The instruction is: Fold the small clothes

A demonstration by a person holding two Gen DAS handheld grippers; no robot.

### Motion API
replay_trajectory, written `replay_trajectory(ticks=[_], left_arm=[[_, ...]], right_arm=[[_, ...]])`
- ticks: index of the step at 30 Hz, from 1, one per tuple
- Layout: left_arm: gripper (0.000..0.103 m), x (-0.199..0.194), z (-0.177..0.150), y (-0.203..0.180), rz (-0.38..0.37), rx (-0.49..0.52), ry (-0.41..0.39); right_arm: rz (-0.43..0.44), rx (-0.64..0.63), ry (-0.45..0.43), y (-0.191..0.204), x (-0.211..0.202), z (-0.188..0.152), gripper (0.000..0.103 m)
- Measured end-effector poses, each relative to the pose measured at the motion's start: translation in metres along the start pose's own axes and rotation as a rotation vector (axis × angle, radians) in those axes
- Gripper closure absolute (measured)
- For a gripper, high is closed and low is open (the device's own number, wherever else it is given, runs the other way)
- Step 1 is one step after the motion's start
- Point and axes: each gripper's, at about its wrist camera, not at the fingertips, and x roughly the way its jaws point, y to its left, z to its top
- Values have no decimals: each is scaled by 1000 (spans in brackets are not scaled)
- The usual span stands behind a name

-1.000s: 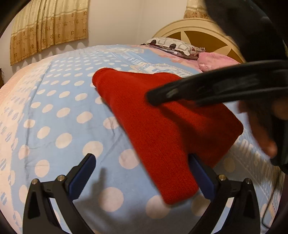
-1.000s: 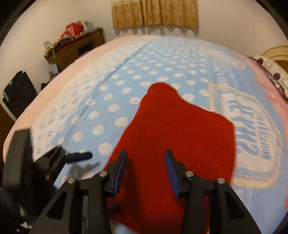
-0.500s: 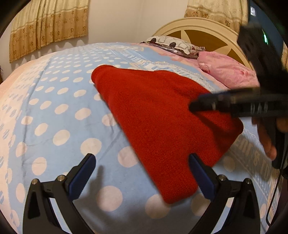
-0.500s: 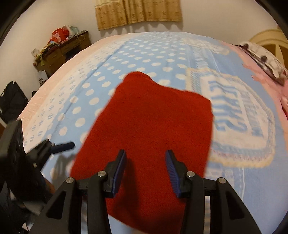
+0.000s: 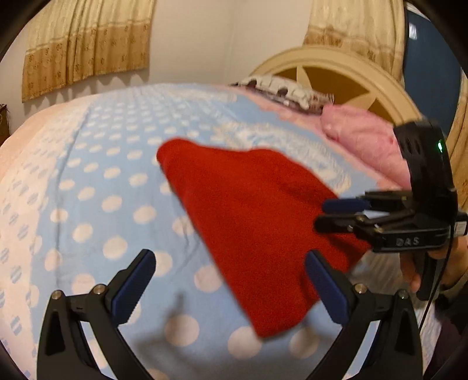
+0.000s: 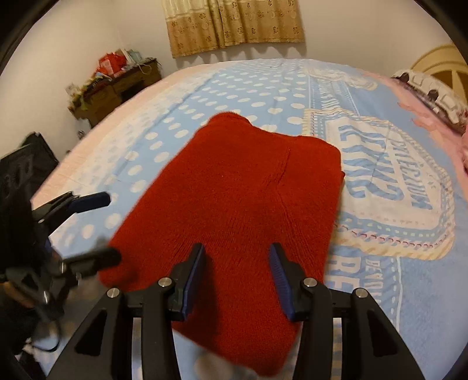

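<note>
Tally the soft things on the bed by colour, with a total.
Red: 1, the knitted garment
Pink: 1, the pillow
Patterned white and dark: 1, the pillow by the headboard
Blue dotted: 1, the bedspread
Total: 4

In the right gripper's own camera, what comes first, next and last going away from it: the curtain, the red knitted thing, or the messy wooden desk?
1. Red knitted garment: right under the right gripper, on the bed.
2. Messy wooden desk: past the bed, at the upper left.
3. Curtain: high on the far wall, at the top centre.
</note>
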Motion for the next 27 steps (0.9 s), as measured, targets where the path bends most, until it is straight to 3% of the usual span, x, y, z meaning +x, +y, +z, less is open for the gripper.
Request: replay_trajectory(ticks=[1, 3, 4, 13, 20, 27], left_arm=[[0, 2, 2, 0, 1, -1, -2], [0, 18, 2, 0, 16, 7, 39], [0, 26, 1, -1, 26, 7, 61], [0, 54, -18, 20, -131, -166, 147], [0, 56, -20, 10, -117, -141, 150], [0, 60, -17, 9, -113, -132, 153]], right_arm=[[13, 2, -11, -2, -6, 1, 52], [24, 32, -40, -11, -19, 6, 34], [35, 63, -41, -18, -21, 9, 32], [100, 317, -39, -89, 15, 38, 32], [157, 504, -31, -143, 66, 42, 32], [263, 494, -60, -143, 85, 53, 32]])
